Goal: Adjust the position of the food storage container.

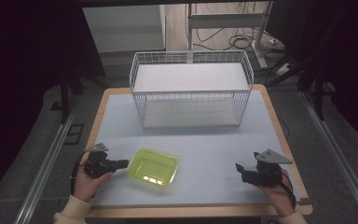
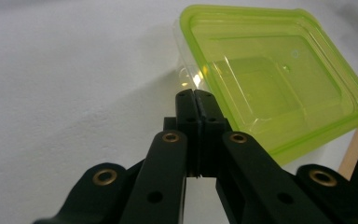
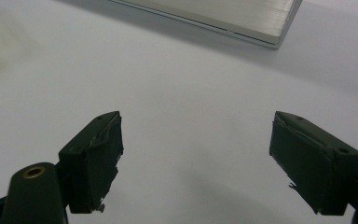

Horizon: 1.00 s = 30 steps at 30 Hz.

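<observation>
A translucent lime-green plastic container (image 1: 153,167) (image 2: 270,79) lies open side up on the white table top (image 1: 214,144), near the front left. My left gripper (image 1: 127,163) (image 2: 196,93) is shut, its tips right at the container's left rim. I cannot tell whether the rim is pinched between the jaws. My right gripper (image 1: 238,167) (image 3: 196,119) stands wide open low over bare table at the front right, with nothing between its fingers.
A white wire basket rack (image 1: 191,95) with two shelves stands at the back middle of the table; its base edge (image 3: 242,18) lies ahead of my right gripper. The table's wooden border (image 1: 279,135) runs along the sides.
</observation>
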Available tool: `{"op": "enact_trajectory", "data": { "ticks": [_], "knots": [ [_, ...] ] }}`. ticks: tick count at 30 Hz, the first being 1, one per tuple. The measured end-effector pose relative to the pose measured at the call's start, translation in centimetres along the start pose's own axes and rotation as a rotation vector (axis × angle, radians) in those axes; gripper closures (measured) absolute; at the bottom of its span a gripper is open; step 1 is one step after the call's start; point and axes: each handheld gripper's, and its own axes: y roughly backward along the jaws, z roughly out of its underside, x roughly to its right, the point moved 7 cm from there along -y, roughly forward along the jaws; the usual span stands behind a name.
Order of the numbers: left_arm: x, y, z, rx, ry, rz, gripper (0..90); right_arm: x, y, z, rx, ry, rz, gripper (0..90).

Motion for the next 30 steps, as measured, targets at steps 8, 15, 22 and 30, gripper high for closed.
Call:
{"op": "enact_trajectory", "data": {
  "ticks": [8,15,22,30],
  "knots": [
    [0.7,-0.2,0.1,-0.010,-0.005,0.034,90.0,0.0,0.0,0.0,-0.001,0.001,0.003,17.6],
    [1.8,-0.9,0.0,-0.024,-0.026,0.056,89.9,0.0,-0.1,0.0,-0.004,0.001,0.006,17.6],
    [2.8,-1.4,-0.2,-0.035,-0.042,0.066,89.9,-0.1,-0.1,0.0,-0.003,0.003,0.004,17.6],
    [4.0,-2.3,-0.9,-0.037,-0.054,0.076,89.9,-0.3,-0.2,0.0,-0.009,0.005,0.001,17.6]
  ]
}}
